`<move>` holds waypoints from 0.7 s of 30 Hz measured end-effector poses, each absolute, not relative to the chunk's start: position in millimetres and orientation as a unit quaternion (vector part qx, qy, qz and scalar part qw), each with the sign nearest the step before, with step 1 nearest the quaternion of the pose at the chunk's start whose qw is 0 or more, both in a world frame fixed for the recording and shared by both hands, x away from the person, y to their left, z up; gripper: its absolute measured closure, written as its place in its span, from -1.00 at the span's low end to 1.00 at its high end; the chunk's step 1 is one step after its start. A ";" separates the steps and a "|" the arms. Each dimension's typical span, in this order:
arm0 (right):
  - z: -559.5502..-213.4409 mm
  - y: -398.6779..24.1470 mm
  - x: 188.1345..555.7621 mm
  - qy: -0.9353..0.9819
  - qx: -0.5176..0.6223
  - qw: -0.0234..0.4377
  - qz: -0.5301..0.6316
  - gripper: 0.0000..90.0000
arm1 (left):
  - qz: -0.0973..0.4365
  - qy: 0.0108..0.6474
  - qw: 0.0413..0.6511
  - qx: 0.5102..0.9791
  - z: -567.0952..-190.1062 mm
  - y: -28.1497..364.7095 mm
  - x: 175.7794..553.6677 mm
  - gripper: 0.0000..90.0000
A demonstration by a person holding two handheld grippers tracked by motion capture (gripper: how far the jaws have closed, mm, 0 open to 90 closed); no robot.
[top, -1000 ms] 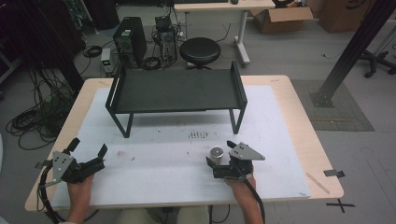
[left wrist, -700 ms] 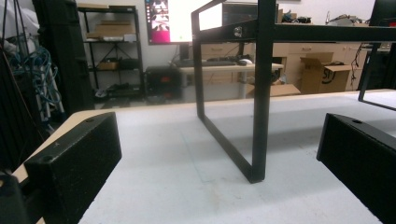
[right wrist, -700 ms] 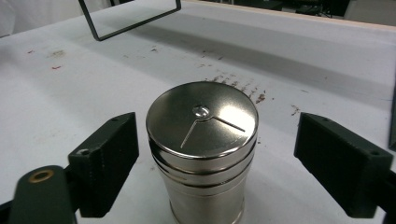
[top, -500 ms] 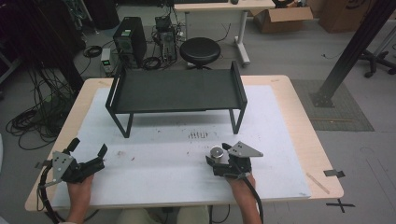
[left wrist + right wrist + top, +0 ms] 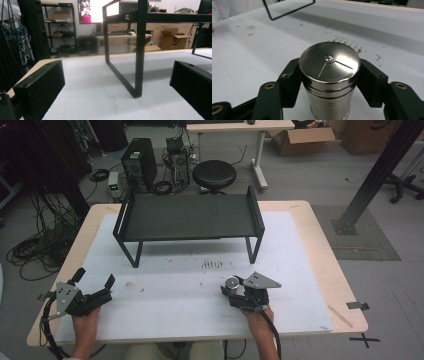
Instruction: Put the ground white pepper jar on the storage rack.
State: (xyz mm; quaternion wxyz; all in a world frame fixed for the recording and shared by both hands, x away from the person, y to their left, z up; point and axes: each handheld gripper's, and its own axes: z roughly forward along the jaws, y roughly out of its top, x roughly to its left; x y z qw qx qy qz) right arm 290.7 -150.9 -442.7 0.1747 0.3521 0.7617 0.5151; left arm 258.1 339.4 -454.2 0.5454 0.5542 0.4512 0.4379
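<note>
Canister (image 5: 329, 82), steel, unlabelled, clamped in right hand-held gripper (image 5: 328, 82); left hand-held gripper (image 5: 117, 85) spread wide.

Workshop clutter is sitting around the table, along the upper and outer parts of the frame.

A round black stool (image 5: 214, 176) is standing at upper centre, with a computer tower (image 5: 136, 164) resting to its left and an open cardboard box (image 5: 300, 139) lying at upper right. Dark cables (image 5: 35, 247) are trailing down the left edge, and a black post (image 5: 377, 175) is slanting across the right. In the left gripper view a monitor (image 5: 90, 11) is glowing at top centre.
</note>
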 end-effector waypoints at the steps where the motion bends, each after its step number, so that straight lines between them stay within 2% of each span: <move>1: -442.6 -150.7 290.5 0.761 0.351 0.174 0.517 -0.04 | 0.438 0.451 0.546 0.554 -454.2 339.4 258.1 -0.99; 6: -441.6 -150.9 289.1 0.759 0.349 0.178 0.520 0.06 | 0.438 0.451 0.545 0.554 -454.2 339.5 258.0 -0.99; 21: -437.5 -148.5 289.4 0.759 0.346 0.175 0.522 0.08 | 0.438 0.451 0.546 0.554 -454.2 339.5 258.0 -0.99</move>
